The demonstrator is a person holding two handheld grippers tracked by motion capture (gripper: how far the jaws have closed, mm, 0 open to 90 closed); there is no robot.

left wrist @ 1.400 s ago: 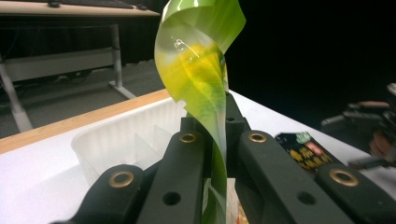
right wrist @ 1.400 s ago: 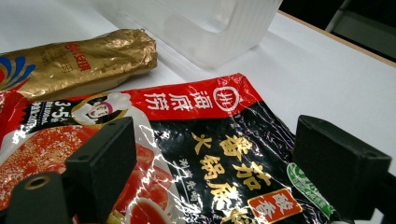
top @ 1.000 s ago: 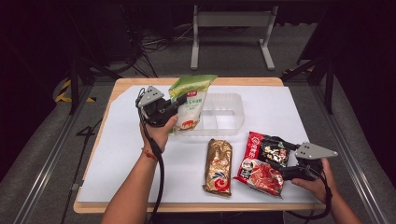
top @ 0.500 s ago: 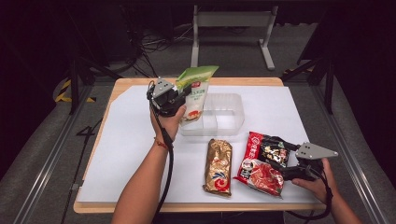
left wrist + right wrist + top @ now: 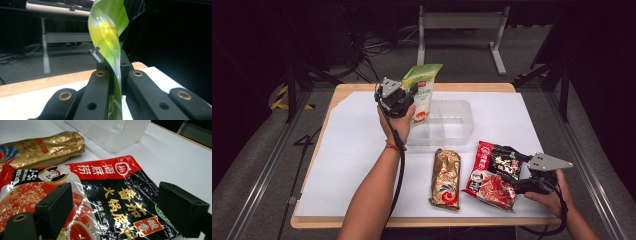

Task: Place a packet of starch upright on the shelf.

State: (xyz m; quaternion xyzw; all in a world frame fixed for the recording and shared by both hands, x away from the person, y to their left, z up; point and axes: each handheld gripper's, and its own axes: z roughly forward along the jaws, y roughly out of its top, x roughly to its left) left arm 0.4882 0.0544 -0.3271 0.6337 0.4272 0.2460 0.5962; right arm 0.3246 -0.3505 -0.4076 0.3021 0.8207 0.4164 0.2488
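Table: a wooden top under a white sheet, bearing all items. No fault noted.

Clear plastic bin: sits just right of and below the left gripper, apparently empty — its walls are translucent, so a thin item inside cannot be ruled out.

Red and black sachet: lies flat on the sheet directly ahead of the right gripper. In the right gripper view the sachet runs between and beneath the two black jaws, which stand wide apart with no pad pressing on it. Right claw: open, hovering low over the pack.

Gold packet: flat on the sheet, to the left of the right gripper, untouched, beside the sachet.

Green pouch: held off the table by the left gripper, above the near-left corner of the bin. In the left gripper view the jaws are closed hard on the pouch's thin edge, which curls upward between them. Left claw: gripping the green pouch.

Progress, as judged: the work appears to be loading packs into the bin. One pack is lifted and poised at the bin but not released; two remain on the table. Early stage — nothing confirmed inside.
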